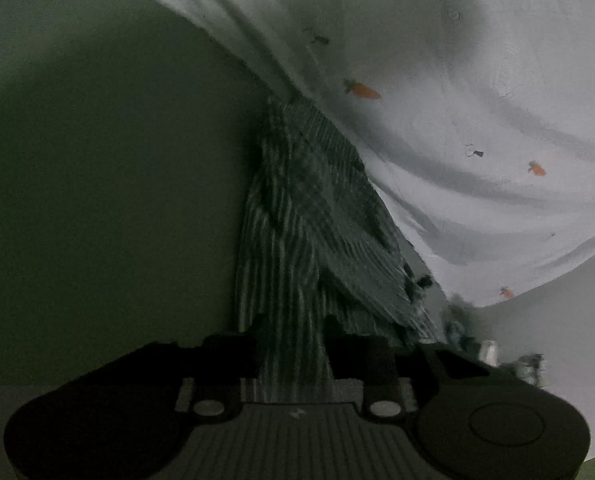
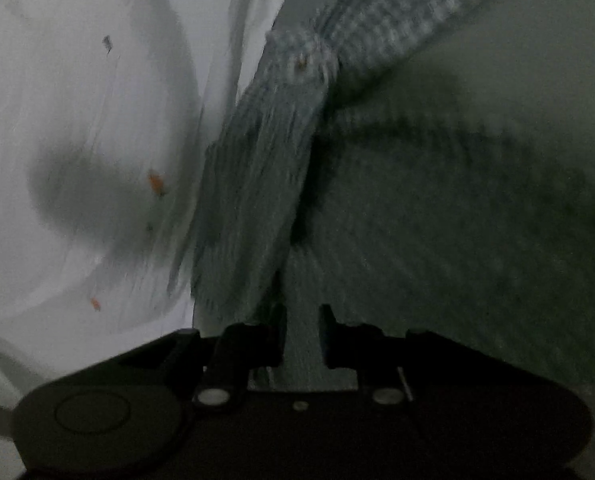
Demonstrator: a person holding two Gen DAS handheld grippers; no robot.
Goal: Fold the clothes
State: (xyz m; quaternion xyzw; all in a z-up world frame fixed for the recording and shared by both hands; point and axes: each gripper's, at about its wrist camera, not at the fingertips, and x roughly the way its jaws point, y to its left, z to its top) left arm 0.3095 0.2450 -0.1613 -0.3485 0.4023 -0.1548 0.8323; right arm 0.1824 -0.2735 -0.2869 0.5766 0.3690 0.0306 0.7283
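Observation:
A grey-and-dark striped garment (image 1: 309,208) runs up from my left gripper (image 1: 291,340) toward the white sheet. The left jaws stand apart with a strip of the cloth lying in the gap, not pinched. In the right wrist view the same striped garment (image 2: 257,168) rises from my right gripper (image 2: 302,320). Its jaws are also parted, with a fold of the fabric between them. A lighter checked band (image 2: 397,20) of the garment crosses the upper right and meets a small brownish spot (image 2: 300,63). This view is blurred by motion.
A white sheet printed with small orange carrots (image 1: 477,80) fills the upper right of the left wrist view, and the white sheet (image 2: 77,80) also fills the left of the right wrist view. A plain green surface (image 1: 97,160) lies to the left. Small dark clutter (image 1: 493,350) shows at the sheet's edge.

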